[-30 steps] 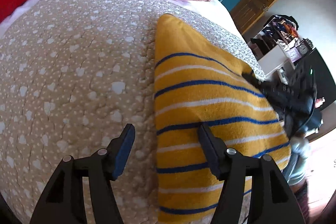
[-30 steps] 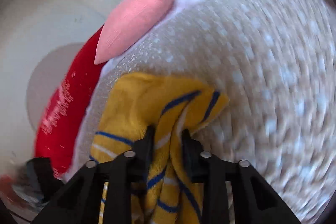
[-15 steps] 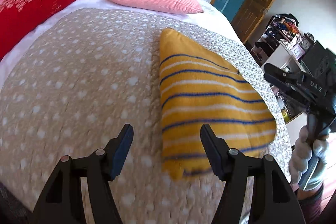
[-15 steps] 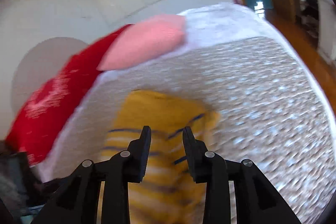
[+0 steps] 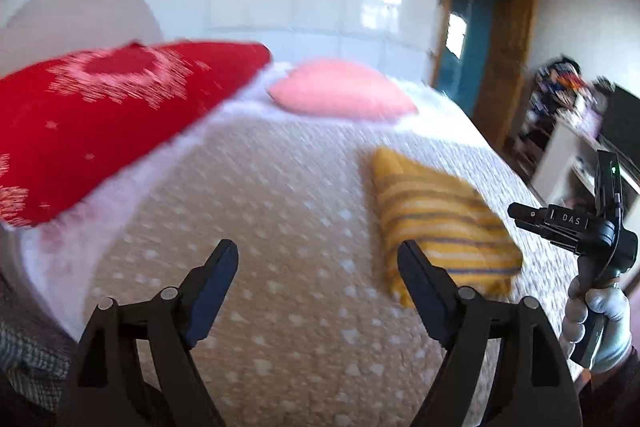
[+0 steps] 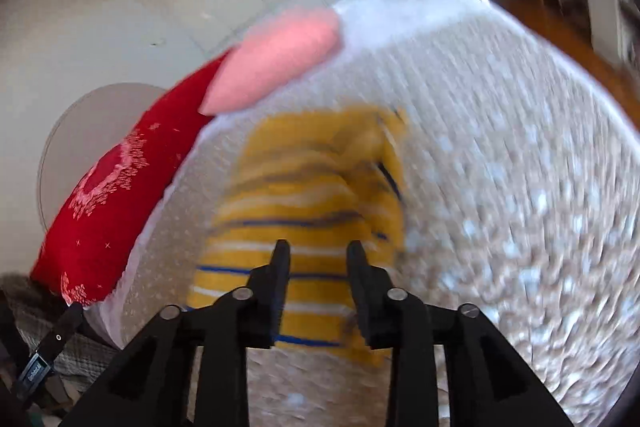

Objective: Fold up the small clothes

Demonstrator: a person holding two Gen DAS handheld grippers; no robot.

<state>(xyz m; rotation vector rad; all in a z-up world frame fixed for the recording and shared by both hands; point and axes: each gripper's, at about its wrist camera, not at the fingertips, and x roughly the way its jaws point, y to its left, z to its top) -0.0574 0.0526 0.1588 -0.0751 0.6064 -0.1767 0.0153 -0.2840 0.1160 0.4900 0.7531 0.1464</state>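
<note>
A yellow garment with blue and white stripes (image 5: 440, 223) lies folded on the beige dotted bedspread (image 5: 260, 211), to the right of centre in the left wrist view. It also shows in the right wrist view (image 6: 312, 203), just beyond the fingers. My left gripper (image 5: 316, 267) is open and empty, above the bedspread to the left of the garment. My right gripper (image 6: 318, 259) is open with a small gap, empty, hovering over the garment's near end. The right gripper's body (image 5: 576, 227) shows at the right edge of the left wrist view.
A red pillow (image 5: 100, 115) and a pink pillow (image 5: 340, 95) lie at the head of the bed. A blue door (image 5: 468, 39) and cluttered shelves (image 5: 560, 99) stand beyond the bed's right side. A grey knitted cloth (image 6: 24, 299) lies at the bed's left edge.
My right gripper let go of the garment and pulled back. Both grippers have lifted away from the bed, and the garment now lies folded and looks farther off.
</note>
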